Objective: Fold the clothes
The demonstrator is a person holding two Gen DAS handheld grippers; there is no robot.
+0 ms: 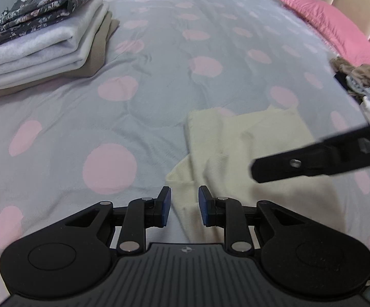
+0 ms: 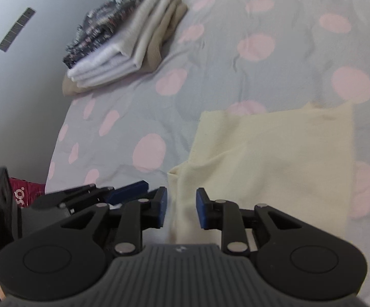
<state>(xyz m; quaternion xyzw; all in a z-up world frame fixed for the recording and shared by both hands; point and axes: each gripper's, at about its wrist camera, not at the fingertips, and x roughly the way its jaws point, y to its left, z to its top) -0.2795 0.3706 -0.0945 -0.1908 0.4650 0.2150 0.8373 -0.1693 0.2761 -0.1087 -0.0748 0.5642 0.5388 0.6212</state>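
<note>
A cream garment (image 1: 238, 153) lies partly folded on the grey bedspread with pink dots (image 1: 144, 81). It also shows in the right wrist view (image 2: 274, 158). My left gripper (image 1: 184, 206) is open and empty, hovering over the garment's near left edge. My right gripper (image 2: 181, 207) is open and empty above the same edge. One finger of the right gripper (image 1: 312, 158) reaches in over the garment from the right in the left wrist view. The left gripper's fingers (image 2: 128, 192) show just left of the right gripper.
A stack of folded clothes (image 1: 44, 41), topped by a dark floral piece, sits at the bed's far left; it also shows in the right wrist view (image 2: 123, 41). A pink pillow (image 1: 333, 28) and a heap of unfolded clothes (image 1: 358, 81) lie at the right.
</note>
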